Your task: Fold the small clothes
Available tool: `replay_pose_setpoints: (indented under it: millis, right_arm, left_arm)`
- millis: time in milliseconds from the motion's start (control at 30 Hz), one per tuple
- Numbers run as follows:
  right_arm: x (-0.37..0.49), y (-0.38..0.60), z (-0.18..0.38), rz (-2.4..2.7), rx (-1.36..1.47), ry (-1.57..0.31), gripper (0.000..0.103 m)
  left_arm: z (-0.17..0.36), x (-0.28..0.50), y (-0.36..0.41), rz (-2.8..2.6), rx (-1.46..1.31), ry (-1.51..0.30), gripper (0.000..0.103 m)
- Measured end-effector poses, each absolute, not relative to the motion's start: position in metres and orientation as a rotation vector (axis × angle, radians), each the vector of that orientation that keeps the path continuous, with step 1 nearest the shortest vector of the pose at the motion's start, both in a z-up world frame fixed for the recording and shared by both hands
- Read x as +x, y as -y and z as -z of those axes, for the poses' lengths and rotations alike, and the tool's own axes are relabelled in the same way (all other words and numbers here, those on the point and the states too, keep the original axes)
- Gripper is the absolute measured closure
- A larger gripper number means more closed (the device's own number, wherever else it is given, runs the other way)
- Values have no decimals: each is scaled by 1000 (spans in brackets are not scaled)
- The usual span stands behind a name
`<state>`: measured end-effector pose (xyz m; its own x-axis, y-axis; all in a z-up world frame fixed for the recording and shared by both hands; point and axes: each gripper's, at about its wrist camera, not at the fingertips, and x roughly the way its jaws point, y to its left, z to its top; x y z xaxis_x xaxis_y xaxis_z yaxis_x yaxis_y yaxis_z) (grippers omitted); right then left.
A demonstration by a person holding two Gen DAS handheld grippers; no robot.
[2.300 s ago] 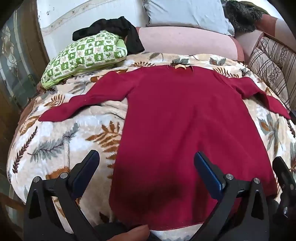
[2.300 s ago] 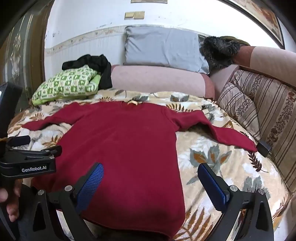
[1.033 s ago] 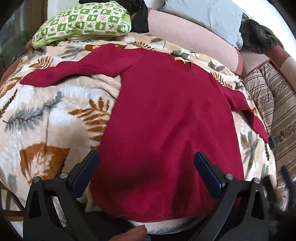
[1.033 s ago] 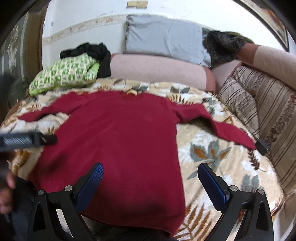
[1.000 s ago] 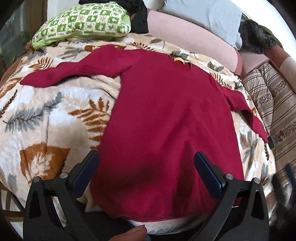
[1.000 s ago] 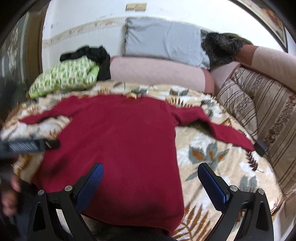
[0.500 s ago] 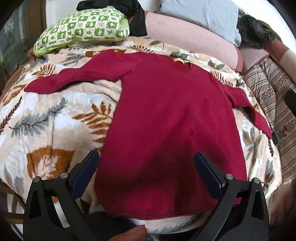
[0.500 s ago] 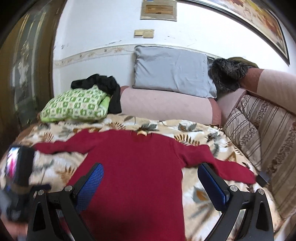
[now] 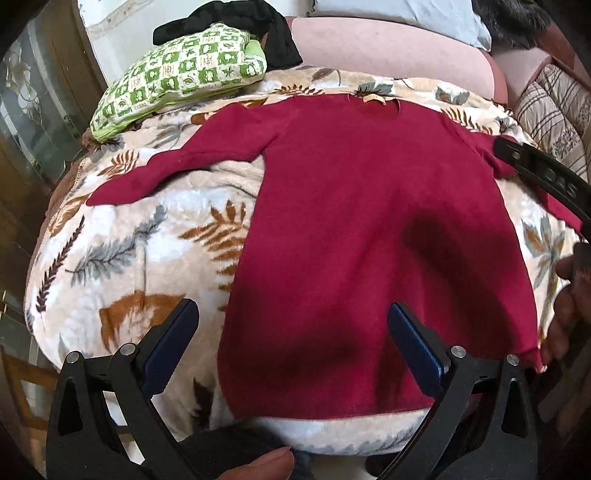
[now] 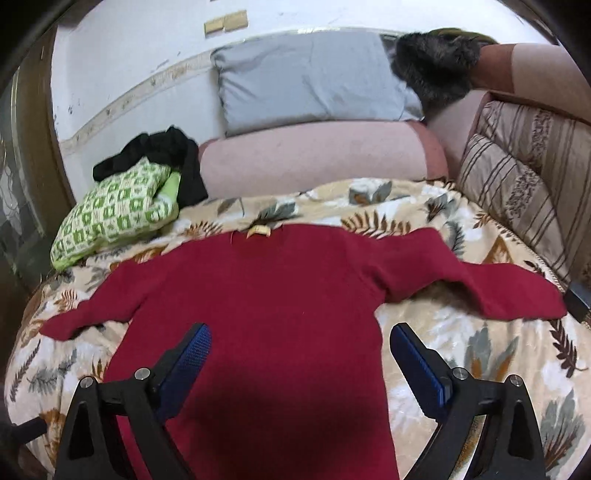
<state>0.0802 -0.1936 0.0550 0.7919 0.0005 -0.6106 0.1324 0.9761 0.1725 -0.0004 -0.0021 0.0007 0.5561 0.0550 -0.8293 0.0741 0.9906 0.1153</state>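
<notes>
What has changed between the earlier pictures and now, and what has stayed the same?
Only the grippers moved. The right gripper swung forward over the red sweater, toward its neck. The left gripper shifted a little near the hem. Both jaws stayed open and took hold of nothing. The sweater stayed spread flat on the leaf-patterned blanket, unfolded.

We see the red sweater (image 9: 369, 221) spread flat on the leaf-print blanket (image 9: 122, 258), collar toward 12 o'clock, hem toward 6, one sleeve out toward 9. Left gripper (image 9: 291, 343) at 6 o'clock, jaws wide apart, nothing between them; one blue pad over blanket, the other over the sweater. Green checked pillow (image 9: 181, 77) at 11 o'clock, black garment (image 9: 251, 14) against it. Right gripper's black frame (image 9: 546, 177) and a hand (image 9: 569, 306) enter at 3 o'clock.
</notes>
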Motion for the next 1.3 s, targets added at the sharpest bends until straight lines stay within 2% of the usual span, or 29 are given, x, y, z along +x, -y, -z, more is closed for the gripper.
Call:
replay_pose_setpoints:
  millis: [200, 400, 600, 833, 1067, 1300]
  right_arm:
    - [79, 193, -52, 32, 213, -688, 7]
    - [52, 208, -63, 57, 141, -647, 7]
    - [33, 227, -77, 139, 153, -568, 7]
    - [50, 196, -76, 183, 153, -593, 7]
    - [68, 159, -64, 154, 38, -650, 7]
    - [72, 158, -58, 170, 6, -666, 7]
  left_arm:
    - [1, -6, -1, 11, 69, -1027, 1]
    - [5, 4, 32, 53, 76, -1022, 1]
    - [-1, 10, 57, 69, 214, -885, 1]
    - [-5, -6, 31, 108, 227, -822, 1]
    - [-11, -5, 7, 145, 99, -845, 1]
    - [-5, -2, 8, 145, 97, -862, 1]
